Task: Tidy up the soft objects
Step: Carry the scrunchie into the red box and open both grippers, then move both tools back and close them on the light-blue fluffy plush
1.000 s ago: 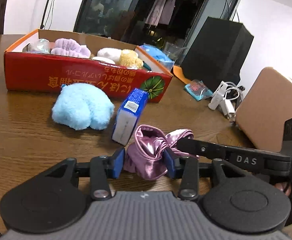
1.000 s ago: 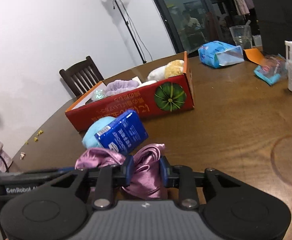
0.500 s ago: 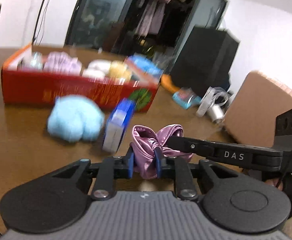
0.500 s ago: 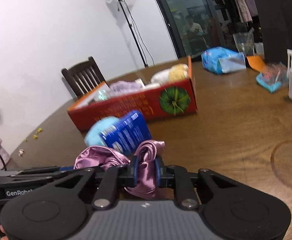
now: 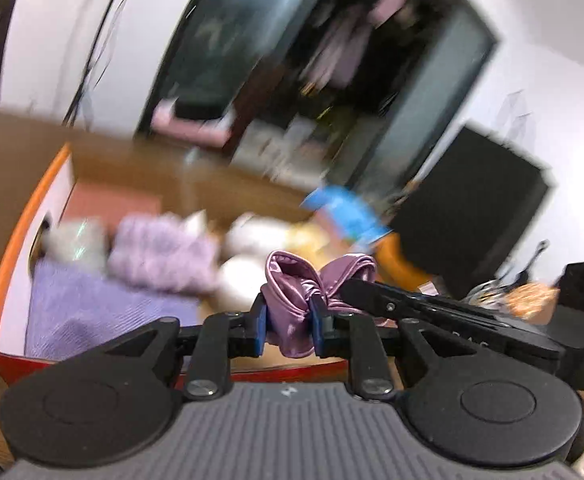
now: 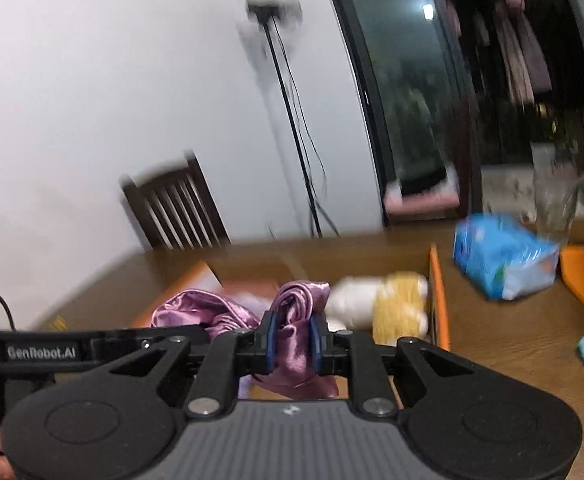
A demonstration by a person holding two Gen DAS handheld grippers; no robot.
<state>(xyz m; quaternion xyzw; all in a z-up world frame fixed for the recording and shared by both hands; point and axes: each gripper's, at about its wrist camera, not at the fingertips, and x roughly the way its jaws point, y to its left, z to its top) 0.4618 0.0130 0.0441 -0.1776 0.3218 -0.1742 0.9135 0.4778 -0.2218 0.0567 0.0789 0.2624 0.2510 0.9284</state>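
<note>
The red-and-orange cardboard box (image 5: 0, 280) already holds a folded lilac cloth (image 5: 92, 312), a fluffy purple plush (image 5: 160, 252) and white and yellow soft toys (image 6: 375, 300), so most of the sorting looks done. The shiny pink satin scrunchie (image 5: 292, 300) hangs over the box, pinched at one end by the left gripper (image 5: 288, 326) and at the other by the right gripper (image 6: 292, 338); it is left to drop in

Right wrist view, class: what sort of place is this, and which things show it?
Probably a room in a home: a wooden dining chair at a wooden table, and clothes hanging in the dark space behind.
</note>
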